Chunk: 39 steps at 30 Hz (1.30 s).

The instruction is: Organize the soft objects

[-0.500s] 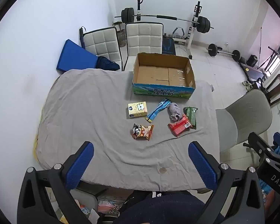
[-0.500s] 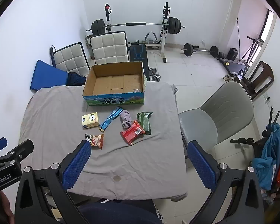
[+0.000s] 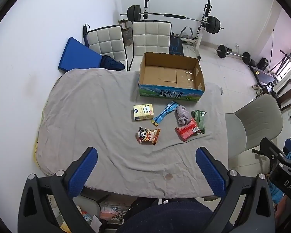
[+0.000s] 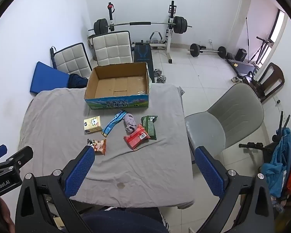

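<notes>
Soft packets lie on the grey-sheeted surface (image 3: 91, 104) before our empty cardboard box (image 3: 171, 77): a panda snack bag (image 3: 148, 135), yellow tissue pack (image 3: 143, 112), blue sachet (image 3: 165, 113), grey sock (image 3: 182, 115), red wrapper (image 3: 187, 130) and green packet (image 3: 199, 118). Our left tool (image 3: 146, 169) and right tool (image 4: 145, 169) hover spread apart, holding nothing.

Right gripper (image 4: 145, 165) apparently edged forward.

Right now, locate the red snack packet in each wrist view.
Left wrist: red snack packet lies right of centre, its edge over the green packet.
Right wrist: red snack packet lies just left of centre.
Shared landmark: the cardboard box beyond it.
</notes>
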Motion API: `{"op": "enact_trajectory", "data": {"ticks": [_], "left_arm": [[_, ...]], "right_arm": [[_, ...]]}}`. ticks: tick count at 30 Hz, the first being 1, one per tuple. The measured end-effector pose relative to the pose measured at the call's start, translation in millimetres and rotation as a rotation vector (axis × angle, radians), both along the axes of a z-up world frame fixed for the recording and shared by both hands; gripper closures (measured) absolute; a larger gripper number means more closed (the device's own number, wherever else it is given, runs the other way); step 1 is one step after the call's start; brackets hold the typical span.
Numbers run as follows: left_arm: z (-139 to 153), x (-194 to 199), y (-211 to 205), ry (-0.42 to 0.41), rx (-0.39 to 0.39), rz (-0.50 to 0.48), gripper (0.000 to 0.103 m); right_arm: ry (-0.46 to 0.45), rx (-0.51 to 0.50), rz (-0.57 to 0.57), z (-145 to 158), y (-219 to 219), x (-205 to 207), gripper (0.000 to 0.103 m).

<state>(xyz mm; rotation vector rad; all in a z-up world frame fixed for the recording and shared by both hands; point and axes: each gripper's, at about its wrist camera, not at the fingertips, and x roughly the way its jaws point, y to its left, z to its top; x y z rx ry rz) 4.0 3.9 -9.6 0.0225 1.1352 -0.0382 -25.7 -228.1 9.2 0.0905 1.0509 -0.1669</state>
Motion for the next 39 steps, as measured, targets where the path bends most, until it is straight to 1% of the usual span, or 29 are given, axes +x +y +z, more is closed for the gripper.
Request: {"op": "enact_trajectory", "data": {"ticks": [2,3,10,28,39], "left_arm": [[-4,0,0,-0.005,0.001,-0.001,0.000],[-6,0,-1,-0.008,0.002,-0.002,0.000],[-1,-4,-4,-0.015,0.001,0.004,0.000],[13,-7,-13,-0.037,0.001,-0.023,0.000],[11,-6,-14,-0.041,-0.006,-0.032,0.000]], "right_arm": [[-0.004,0.000,0.002,2,-1,-1,0.000],[-0.001,-0.002,-0.003,-6,3,1,0.000],[-0.002,-0.001,-0.001,-6,1,-2,0.000],[-0.016,-0.012,0.002,-2,4,-3,0.000],[-0.016,-0.017,-0.001,2,5,-7,0.000]]}}
